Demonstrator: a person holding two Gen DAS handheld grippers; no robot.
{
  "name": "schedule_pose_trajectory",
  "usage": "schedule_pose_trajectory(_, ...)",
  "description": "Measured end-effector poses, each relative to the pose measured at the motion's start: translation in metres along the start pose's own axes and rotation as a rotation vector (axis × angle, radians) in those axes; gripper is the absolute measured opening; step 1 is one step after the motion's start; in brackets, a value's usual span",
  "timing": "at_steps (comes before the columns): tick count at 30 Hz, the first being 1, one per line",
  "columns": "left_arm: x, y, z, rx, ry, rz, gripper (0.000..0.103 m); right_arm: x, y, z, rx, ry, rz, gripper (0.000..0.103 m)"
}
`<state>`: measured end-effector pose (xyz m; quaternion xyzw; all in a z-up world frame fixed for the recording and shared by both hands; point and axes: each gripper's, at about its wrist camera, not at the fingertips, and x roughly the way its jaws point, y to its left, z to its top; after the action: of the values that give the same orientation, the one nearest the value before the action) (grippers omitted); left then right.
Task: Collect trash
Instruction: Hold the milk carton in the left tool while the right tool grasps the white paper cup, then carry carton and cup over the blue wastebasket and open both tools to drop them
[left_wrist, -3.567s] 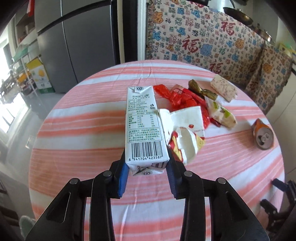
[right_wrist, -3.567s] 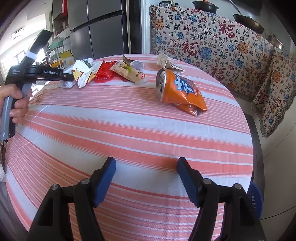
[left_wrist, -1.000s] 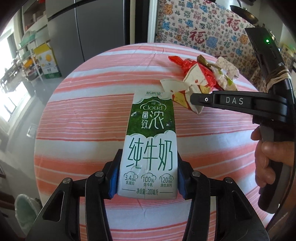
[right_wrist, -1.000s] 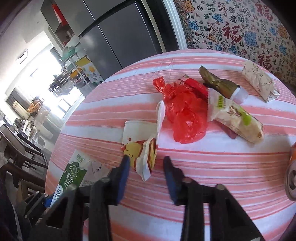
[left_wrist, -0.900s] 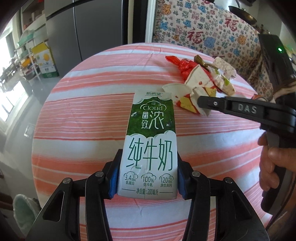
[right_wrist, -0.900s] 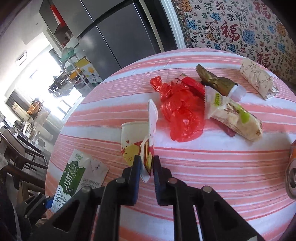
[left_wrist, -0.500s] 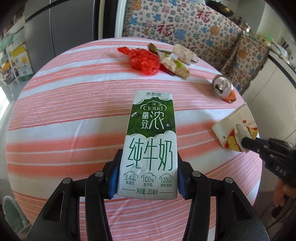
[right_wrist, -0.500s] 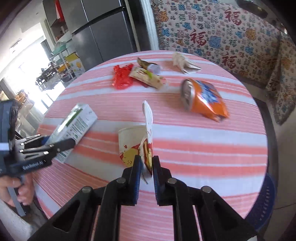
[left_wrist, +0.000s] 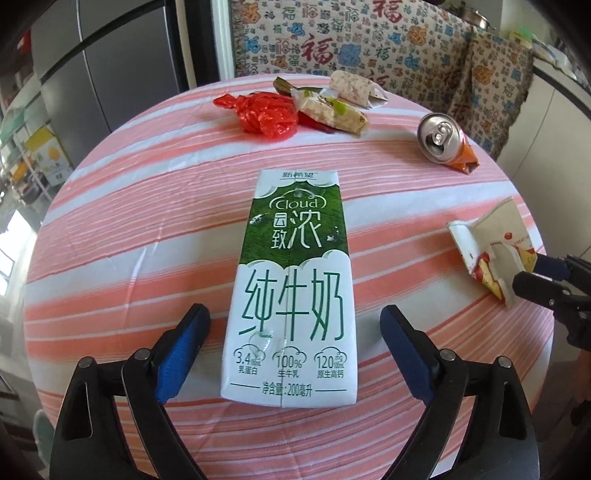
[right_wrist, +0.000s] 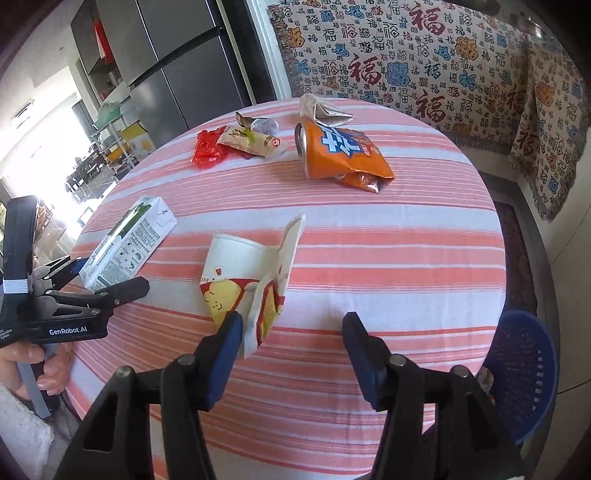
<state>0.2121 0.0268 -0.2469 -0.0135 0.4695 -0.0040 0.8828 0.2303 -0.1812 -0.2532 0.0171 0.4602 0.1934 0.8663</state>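
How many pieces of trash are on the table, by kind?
Milk carton: 1
Torn paper cup: 1
Crushed orange can: 1
Red plastic bag: 1
Snack wrappers: 3, as far as I can tell; they overlap
Total: 7

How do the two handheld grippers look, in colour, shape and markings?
Both are black plastic tools. The left gripper and right gripper each have two angular black fingers with silver rivets, tipped with blue pads. Seen from the right wrist camera, the left one carries white "GenRobot.AI" lettering, a white band and a grey trigger handle.
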Motion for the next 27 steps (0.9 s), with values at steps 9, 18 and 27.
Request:
schedule_pose_trajectory(9, -0.006, 0.011, 0.010, -0.024, -0.021, -0.047, 0.090, -0.014, 0.004, 0.003, 0.002, -0.026, 0.038, 0.057)
schedule_pose_trajectory(18, -0.003, 0.008, 0.022, -0.009, -0.013, -0.061, 0.050, -0.006, 0.003, 0.007, 0.029, -0.007, 0.059, 0.034)
schedule_pose_trajectory(27, -0.017, 0.004, 0.019, -0.035, -0.038, -0.086, 0.049, -0.024, -0.001, 0.009, 0.047, -0.058, 0.036, 0.009)
